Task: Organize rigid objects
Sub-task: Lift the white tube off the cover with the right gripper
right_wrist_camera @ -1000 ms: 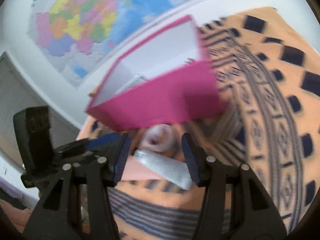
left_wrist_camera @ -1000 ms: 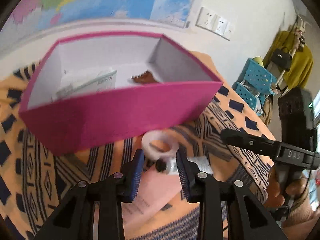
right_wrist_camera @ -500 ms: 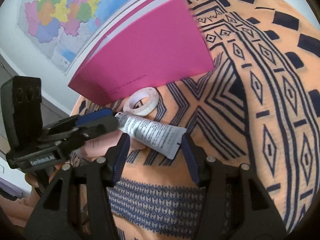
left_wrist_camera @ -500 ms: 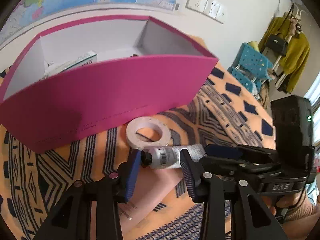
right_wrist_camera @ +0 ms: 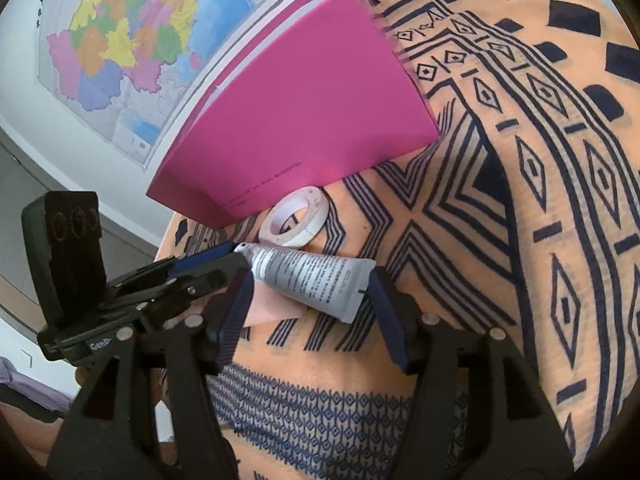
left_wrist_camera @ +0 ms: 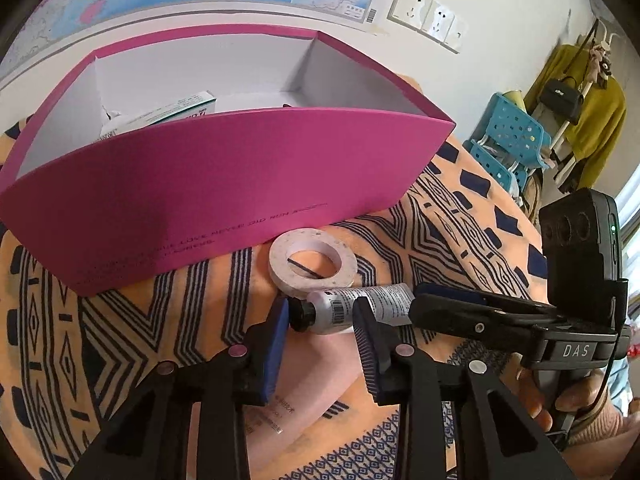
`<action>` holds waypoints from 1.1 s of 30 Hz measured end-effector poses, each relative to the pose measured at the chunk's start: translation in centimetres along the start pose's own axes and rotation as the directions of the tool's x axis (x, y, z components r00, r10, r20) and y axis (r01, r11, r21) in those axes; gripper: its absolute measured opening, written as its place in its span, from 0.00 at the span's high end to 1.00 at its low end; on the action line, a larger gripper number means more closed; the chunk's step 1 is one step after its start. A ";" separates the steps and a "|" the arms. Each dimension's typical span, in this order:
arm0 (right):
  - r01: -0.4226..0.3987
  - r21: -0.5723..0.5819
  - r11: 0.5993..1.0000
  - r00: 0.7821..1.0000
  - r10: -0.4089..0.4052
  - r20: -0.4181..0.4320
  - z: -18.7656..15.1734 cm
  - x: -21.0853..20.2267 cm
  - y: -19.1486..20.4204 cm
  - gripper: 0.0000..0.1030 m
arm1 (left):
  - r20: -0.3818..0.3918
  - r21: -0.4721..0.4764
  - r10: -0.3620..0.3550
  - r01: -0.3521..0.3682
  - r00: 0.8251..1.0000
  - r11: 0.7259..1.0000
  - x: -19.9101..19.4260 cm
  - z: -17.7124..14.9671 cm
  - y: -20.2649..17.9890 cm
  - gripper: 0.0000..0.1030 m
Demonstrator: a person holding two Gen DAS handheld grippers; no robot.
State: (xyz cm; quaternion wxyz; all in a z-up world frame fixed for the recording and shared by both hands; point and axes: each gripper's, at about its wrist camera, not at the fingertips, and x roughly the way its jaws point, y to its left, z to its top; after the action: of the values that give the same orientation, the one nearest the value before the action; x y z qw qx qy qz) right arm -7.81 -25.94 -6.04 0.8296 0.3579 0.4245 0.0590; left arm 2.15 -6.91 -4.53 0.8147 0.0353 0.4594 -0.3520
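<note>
A grey-white tube (left_wrist_camera: 352, 309) with a black cap lies on the patterned cloth, partly on a pink paper sheet (left_wrist_camera: 320, 376). My left gripper (left_wrist_camera: 320, 320) is open around its cap end. My right gripper (right_wrist_camera: 310, 292) is open around its flat tail end; the tube (right_wrist_camera: 308, 276) lies between its pads. A white tape roll (left_wrist_camera: 313, 262) lies just beyond the tube, in front of the magenta box (left_wrist_camera: 224, 196). The roll also shows in the right wrist view (right_wrist_camera: 294, 222), as does the box (right_wrist_camera: 304, 120). Inside the box lies a white-green carton (left_wrist_camera: 160, 116).
The orange and navy patterned tablecloth (right_wrist_camera: 520, 200) covers the table. A map (right_wrist_camera: 132, 28) hangs on the wall behind the box. Blue plastic stools (left_wrist_camera: 508, 140) and a yellow coat stand off the table's right side.
Both grippers have come down and closer to the tube, each now straddling one end. The left view dropped from looking into the box to table level. The tube and tape roll have not moved.
</note>
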 end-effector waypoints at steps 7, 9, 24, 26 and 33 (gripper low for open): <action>-0.004 0.027 1.000 1.000 0.004 -0.001 -0.3 -0.4 -0.2 0.40 | -0.005 -0.012 -0.010 0.010 1.000 1.000 0.0 -0.1 0.4 0.65; -0.027 0.046 0.999 1.000 0.027 -0.001 -0.3 -0.3 -0.3 0.37 | -0.008 -0.016 -0.014 0.014 1.000 1.000 0.0 -0.1 0.4 0.65; 0.059 -0.172 0.983 0.997 -0.065 -0.030 0.2 1.0 2.4 0.34 | -0.022 0.003 -0.021 0.021 1.000 1.000 0.4 -0.2 0.0 0.65; 0.092 -0.281 0.955 0.993 -0.110 -0.049 0.3 1.6 3.2 0.34 | -0.026 -0.004 -0.033 0.033 0.999 0.999 0.4 -0.1 0.2 0.65; 0.106 -0.534 0.839 0.979 -0.182 -0.092 0.7 4.2 5.4 0.38 | -0.042 0.025 -0.052 0.053 0.998 0.998 1.0 0.8 -0.1 0.64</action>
State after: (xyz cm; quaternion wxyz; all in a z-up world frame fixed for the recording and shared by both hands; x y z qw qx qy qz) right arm -3.48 -20.66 -5.11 0.8662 0.0789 0.4746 0.1350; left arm 3.02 -7.89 -4.83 0.7952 0.0411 0.4722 -0.3782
